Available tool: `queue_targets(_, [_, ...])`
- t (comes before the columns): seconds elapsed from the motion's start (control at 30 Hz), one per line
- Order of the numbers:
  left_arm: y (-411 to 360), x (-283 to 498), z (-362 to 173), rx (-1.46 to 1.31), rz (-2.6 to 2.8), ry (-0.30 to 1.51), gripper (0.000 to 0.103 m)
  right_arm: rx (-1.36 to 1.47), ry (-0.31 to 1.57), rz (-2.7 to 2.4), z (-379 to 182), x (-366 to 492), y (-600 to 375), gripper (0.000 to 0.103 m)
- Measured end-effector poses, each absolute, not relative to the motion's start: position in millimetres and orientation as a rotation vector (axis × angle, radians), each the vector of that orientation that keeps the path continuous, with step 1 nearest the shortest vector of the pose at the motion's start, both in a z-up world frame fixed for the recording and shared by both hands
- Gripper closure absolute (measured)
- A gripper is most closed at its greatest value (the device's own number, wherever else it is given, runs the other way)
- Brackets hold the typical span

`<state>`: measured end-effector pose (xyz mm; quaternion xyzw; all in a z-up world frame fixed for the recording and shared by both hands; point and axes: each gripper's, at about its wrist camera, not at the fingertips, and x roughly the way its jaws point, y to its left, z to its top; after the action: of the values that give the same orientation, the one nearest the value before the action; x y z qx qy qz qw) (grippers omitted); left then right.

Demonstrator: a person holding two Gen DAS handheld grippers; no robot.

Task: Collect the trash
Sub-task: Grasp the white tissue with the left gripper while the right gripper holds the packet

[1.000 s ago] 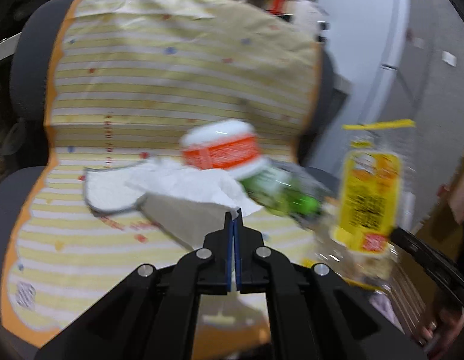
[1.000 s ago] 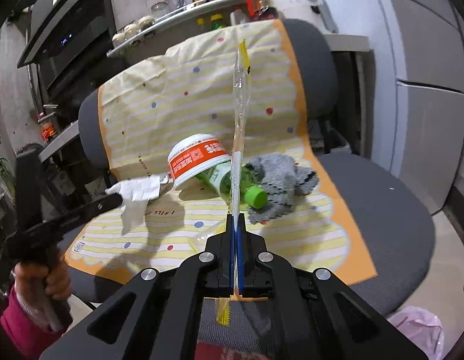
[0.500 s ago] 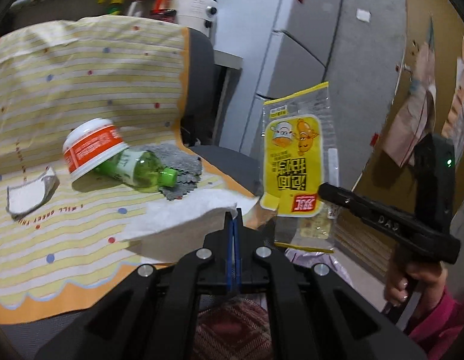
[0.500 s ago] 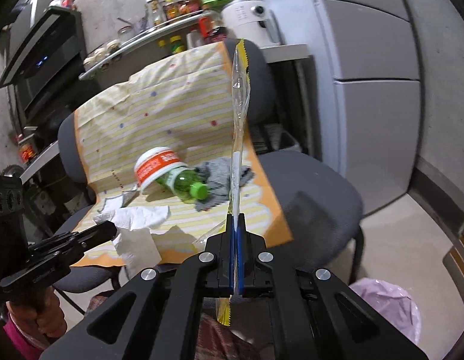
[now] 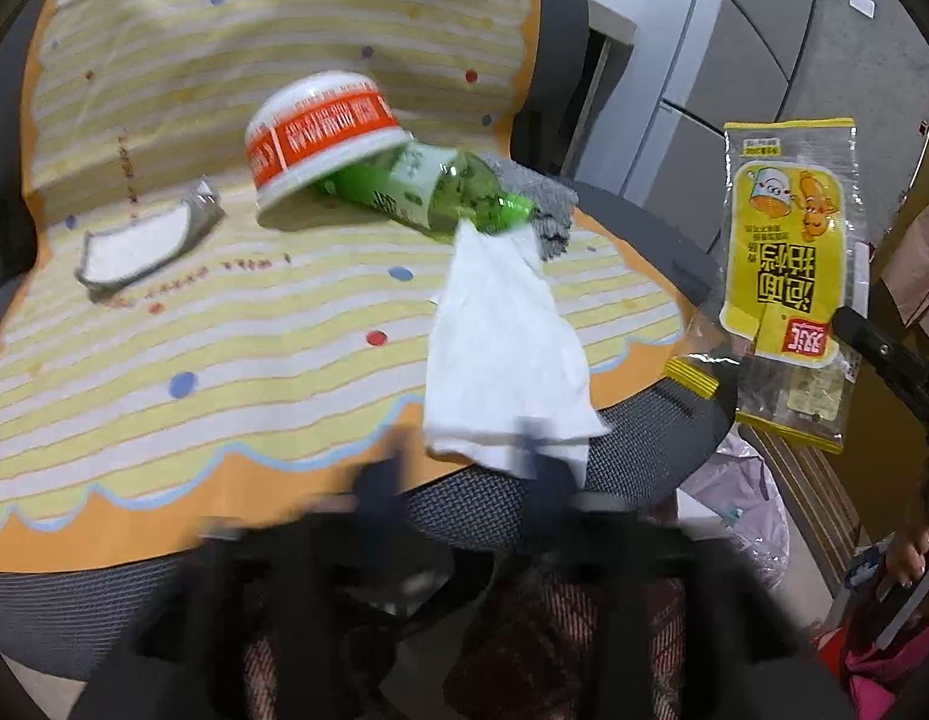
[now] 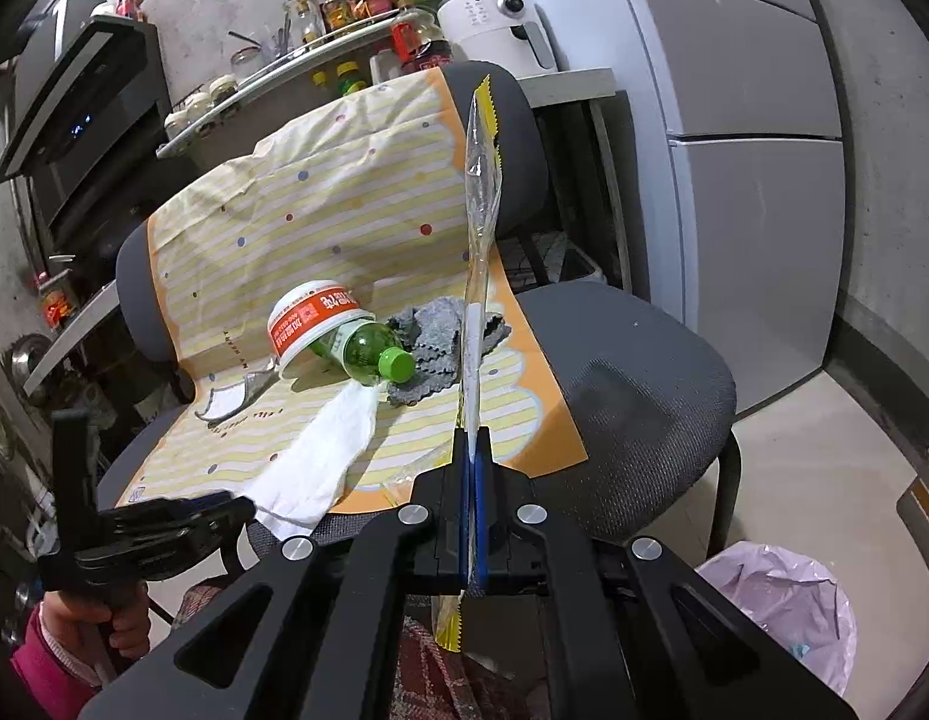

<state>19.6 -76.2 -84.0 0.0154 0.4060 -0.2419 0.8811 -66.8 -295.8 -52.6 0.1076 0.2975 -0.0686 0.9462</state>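
A white tissue (image 5: 506, 360) lies stretched over the front of the striped cloth (image 5: 224, 312), reaching from the green bottle (image 5: 428, 192) to the seat edge. My left gripper (image 5: 464, 468) is motion-blurred, its fingers apart on either side of the tissue's lower end; the right wrist view shows the left gripper (image 6: 236, 507) at the tissue (image 6: 320, 462). My right gripper (image 6: 472, 438) is shut on a yellow snack wrapper (image 6: 482, 192), which stands upright, edge-on. From the left wrist, the wrapper (image 5: 788, 252) hangs right of the chair.
An orange-and-white noodle cup (image 6: 314, 318) lies on its side over the bottle (image 6: 368, 354), with a grey rag (image 6: 428, 330) beside it and a peeled lid (image 6: 230, 399) to the left. A pale lilac trash bag (image 6: 782, 606) sits on the floor right of the chair (image 6: 644, 396).
My left gripper was shut on the tissue; now its fingers stand apart and the tissue lies spread on the seat. The right gripper has drawn back, still holding the wrapper.
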Motion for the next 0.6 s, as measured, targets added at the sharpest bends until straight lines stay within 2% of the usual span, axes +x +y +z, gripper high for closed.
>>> queue_targets(0.23, [-88,9,-60,0.086,-0.537,0.744,0.041,0.215,0.604,-0.155,-53,-66,-298,0.101])
queue_targets(0.3, [-100,17,-63,0.099,-0.541,0.751,0.042,0.216,0.604,-0.154,-53,-66,-298,0.101])
queue_targets(0.4, [-119,33,-75,0.102,-0.544,0.799,0.050,0.213,0.605,-0.157,-53,-65,-297,0.101])
queue_targets(0.6, [-140,56,-96,0.126,-0.487,0.851,0.048,0.223,0.609,-0.163,-56,-63,-303,0.101])
